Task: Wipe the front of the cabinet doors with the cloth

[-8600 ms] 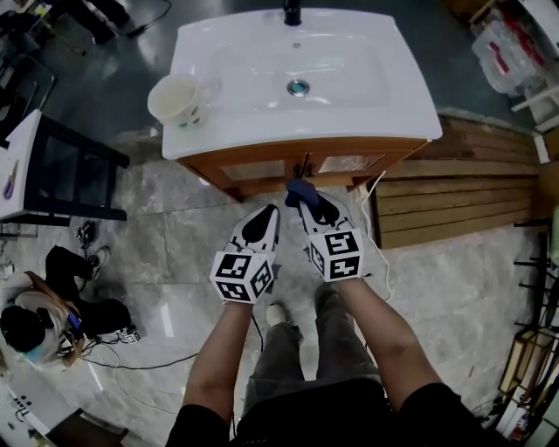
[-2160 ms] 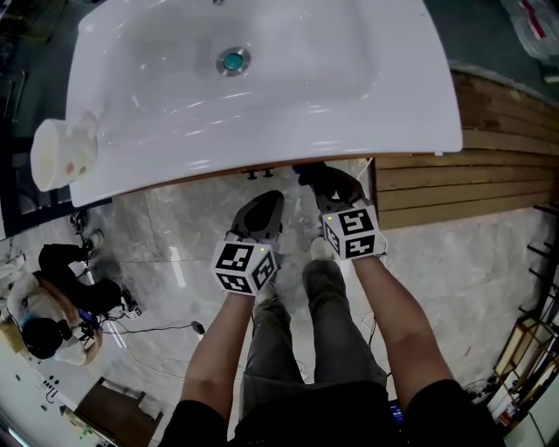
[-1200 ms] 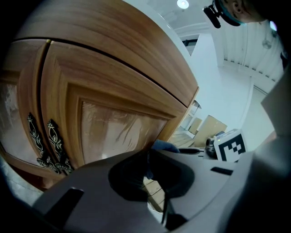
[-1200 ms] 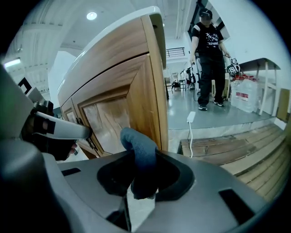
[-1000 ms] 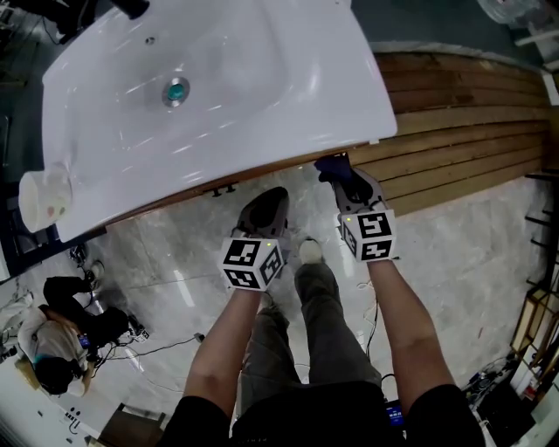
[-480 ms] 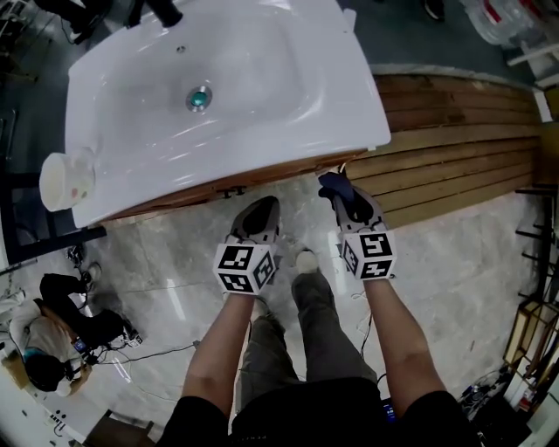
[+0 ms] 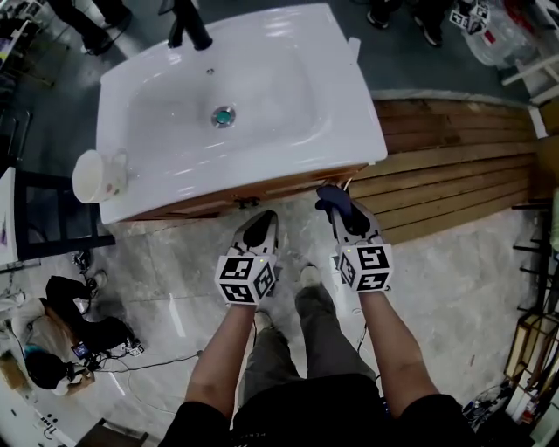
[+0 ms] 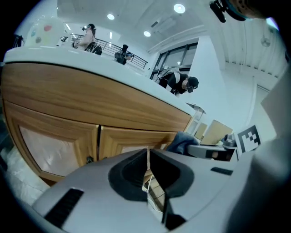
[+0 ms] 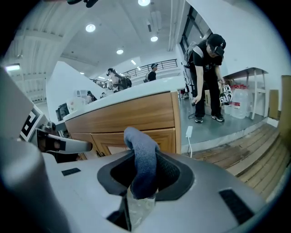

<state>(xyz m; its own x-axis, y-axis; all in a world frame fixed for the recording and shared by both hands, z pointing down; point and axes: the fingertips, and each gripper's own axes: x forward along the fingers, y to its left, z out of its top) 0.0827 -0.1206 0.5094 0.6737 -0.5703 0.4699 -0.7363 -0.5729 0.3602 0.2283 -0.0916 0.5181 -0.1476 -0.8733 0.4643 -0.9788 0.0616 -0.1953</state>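
A person stood over a bathroom cabinet (image 7: 262, 190) with a handheld tool in each hand. The right claw (image 7: 339, 208) was clamped on a dark blue cloth (image 7: 329, 195), held up just beneath the front right corner of the white worktop (image 7: 349, 131). In the right gripper view the cloth (image 9: 143, 157) rose in a folded loop from between the closed jaws of the right claw (image 9: 142, 182), in front of the right-hand door (image 9: 159, 135) near the cabinet's outer edge. Whether the fabric touched the wood could not be made out.

The left claw (image 7: 264, 220) hung beside it, lower and nearer the middle of the cabinet. Its jaws were pressed together on nothing, leaving only a thin slit in the left gripper view (image 8: 148, 157). Past it the two wooden doors (image 8: 63, 136) met at a dark seam.

A pale mug (image 7: 98, 176) sat on the worktop's left corner and a black tap (image 7: 190, 24) stood at the back of the basin (image 7: 223, 96). Wooden decking (image 7: 454, 166) ran along the right. Another person (image 9: 207, 77) stood bent over in the background.
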